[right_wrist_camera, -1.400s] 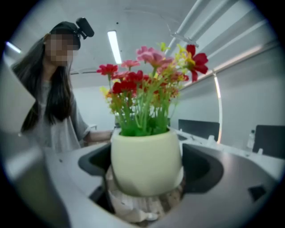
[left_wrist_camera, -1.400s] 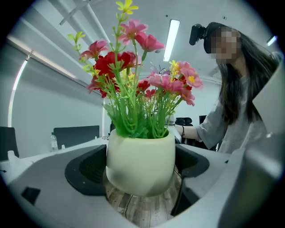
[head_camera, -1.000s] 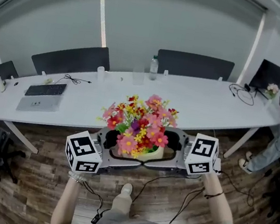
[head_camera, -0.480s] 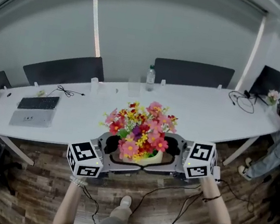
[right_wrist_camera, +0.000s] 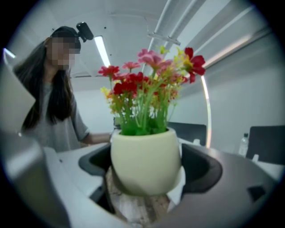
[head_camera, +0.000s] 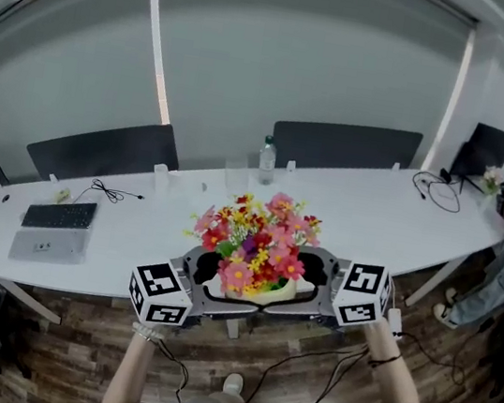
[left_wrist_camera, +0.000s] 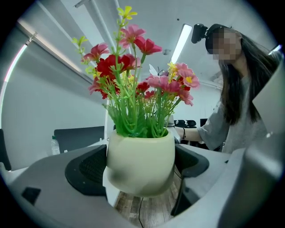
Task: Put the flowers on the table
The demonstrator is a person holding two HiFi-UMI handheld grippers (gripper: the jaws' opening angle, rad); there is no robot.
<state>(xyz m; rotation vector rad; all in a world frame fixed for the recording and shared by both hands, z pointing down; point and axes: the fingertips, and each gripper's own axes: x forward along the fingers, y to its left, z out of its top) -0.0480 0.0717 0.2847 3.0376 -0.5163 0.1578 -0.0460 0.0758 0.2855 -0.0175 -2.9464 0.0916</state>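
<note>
Just off the near edge of the tabletop (head_camera: 375, 206), we've got the flower pot (head_camera: 261, 292) midair with left gripper (head_camera: 211, 280) and right gripper (head_camera: 310, 286) fingers clamped on it, so setting it down isn't done yet.

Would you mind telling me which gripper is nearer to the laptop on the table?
Left. The left gripper clamps the flower pot on the side toward the laptop, which lies off to its left; the right gripper grips the pot's opposite side, farther off.
</note>
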